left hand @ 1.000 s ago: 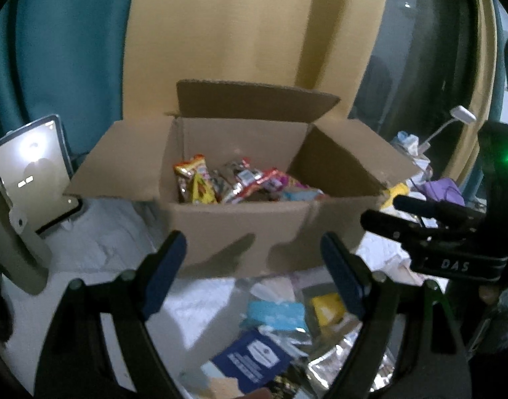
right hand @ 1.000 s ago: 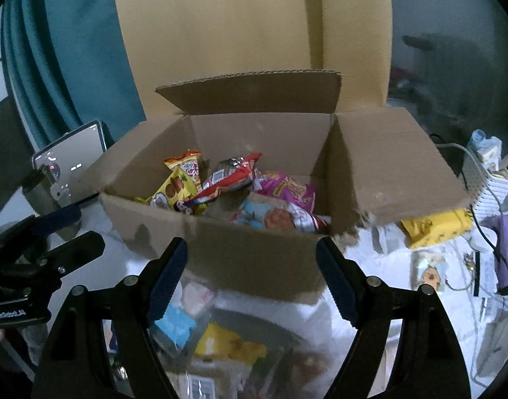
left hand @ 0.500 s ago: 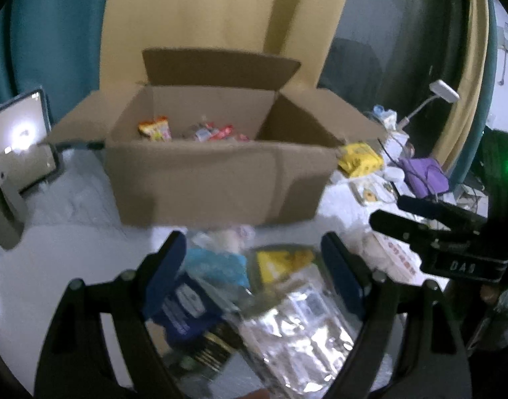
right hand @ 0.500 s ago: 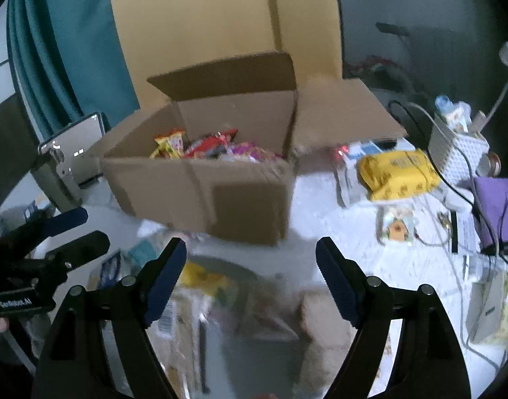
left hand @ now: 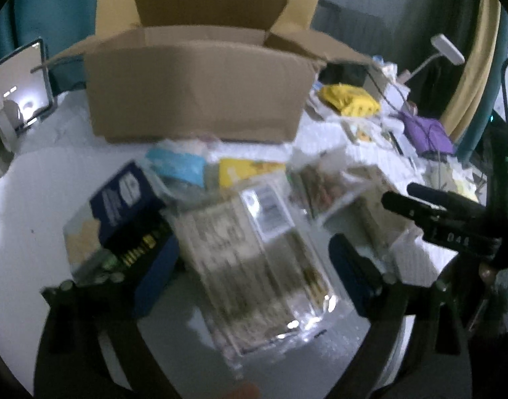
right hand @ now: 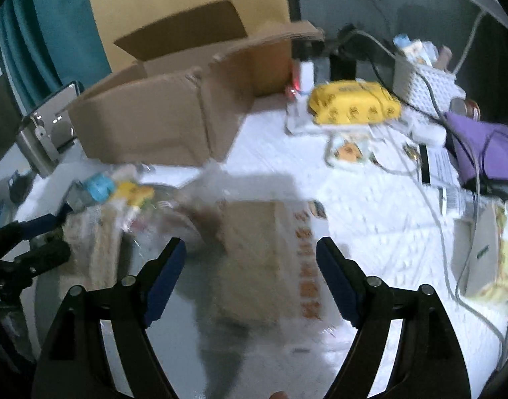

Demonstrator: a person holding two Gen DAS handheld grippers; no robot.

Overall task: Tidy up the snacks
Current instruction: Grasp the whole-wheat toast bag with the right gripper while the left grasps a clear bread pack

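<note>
On the white tabletop (left hand: 27, 206), in front of the open cardboard box (left hand: 194, 96), lies a loose heap of snack packets. The left tongs (left hand: 250, 276) hang over the heap with their blue-padded jaws spread wide; they have just been opening further, and a clear wrapped packet of pale biscuits (left hand: 254, 266) lies between them, in line with the gap. The picture is blurred, so I cannot tell whether either pad touches the wrapper; nothing looks clamped. Just beside the left pad sit a dark blue packet (left hand: 124, 199) and a black one with gold lettering (left hand: 137, 249); further back, near the box wall, are a light blue packet (left hand: 177, 166) and a yellow one (left hand: 247, 169).

The right tongs (right hand: 250, 282) are also wide open and grip nothing. Between their pads, lower down on the tabletop, lies a brown packet in a clear wrapper with orange lettering (right hand: 260, 259); the pads look clear of it on both sides, though blur hides the exact gap. In this view the left tongs appear at the left edge, over the same heap, and the box stands behind, its flaps open. A yellow pack (right hand: 353, 106) rests well apart to the right, by a white basket (right hand: 426, 83) and a purple cloth (right hand: 483, 153).
</note>
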